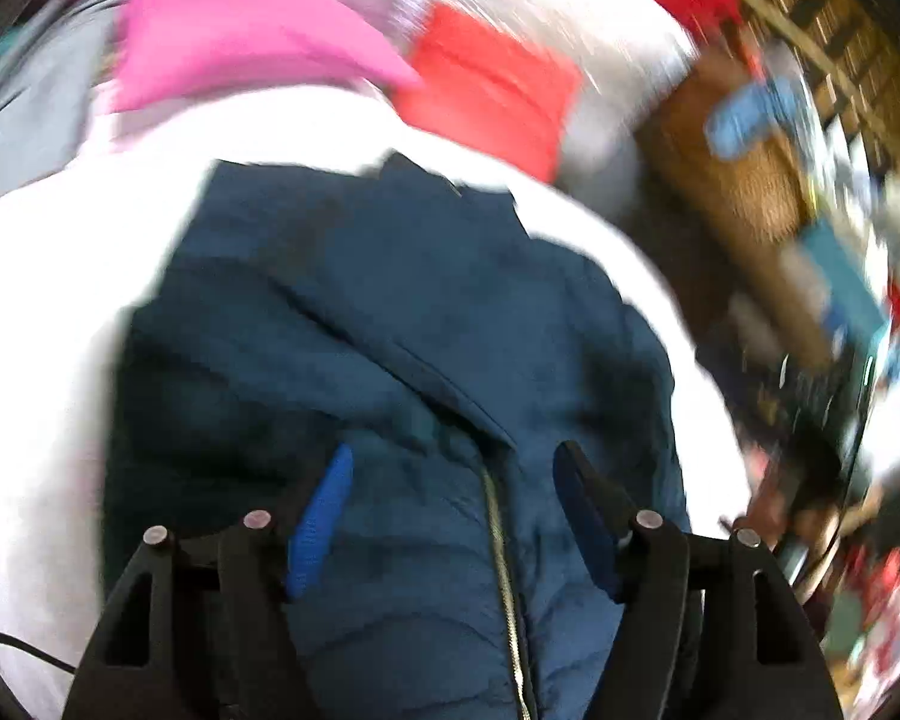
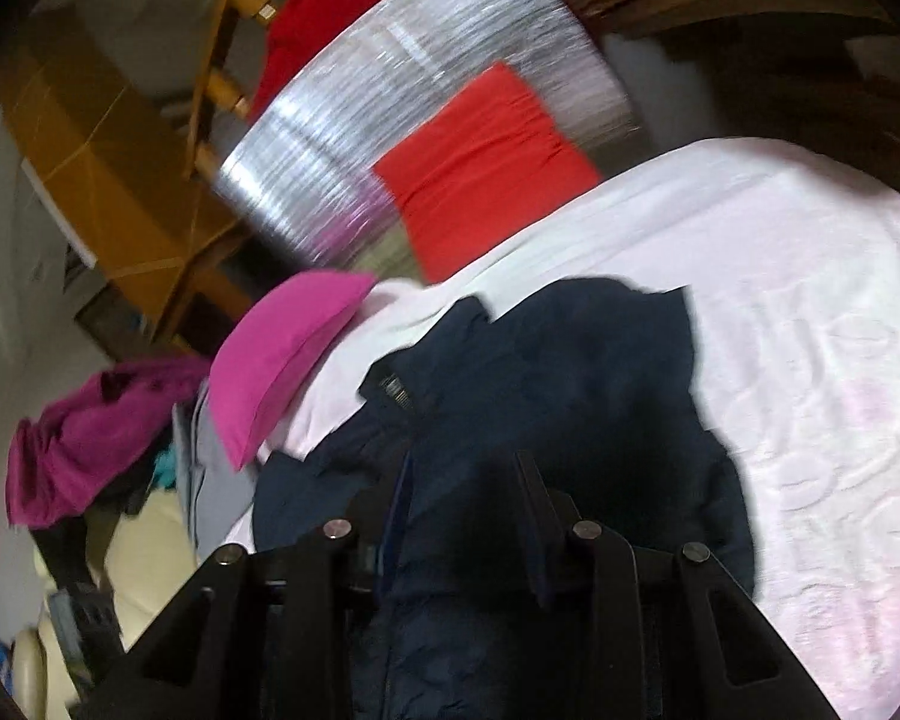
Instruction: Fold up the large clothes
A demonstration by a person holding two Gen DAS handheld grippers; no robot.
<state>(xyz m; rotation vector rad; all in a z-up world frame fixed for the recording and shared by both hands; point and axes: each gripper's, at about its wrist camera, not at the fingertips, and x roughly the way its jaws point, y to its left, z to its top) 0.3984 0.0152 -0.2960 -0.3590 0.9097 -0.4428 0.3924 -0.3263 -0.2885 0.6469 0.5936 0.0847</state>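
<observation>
A navy puffer jacket lies spread on a white bedspread, its zipper running toward me. My left gripper hovers just above the jacket's lower front, open, its blue pads wide apart on either side of the zipper and nothing pinched. In the right wrist view the same jacket looks almost black and bunches up between the fingers of my right gripper. Those jaws stand narrow, with padded cloth filling the gap. The picture there is dark and slightly blurred.
A pink pillow sits at the bed's far edge, a red folded cloth beyond it on a silvery sheet. A magenta garment is heaped to the left. A wooden chair and a cardboard box stand behind.
</observation>
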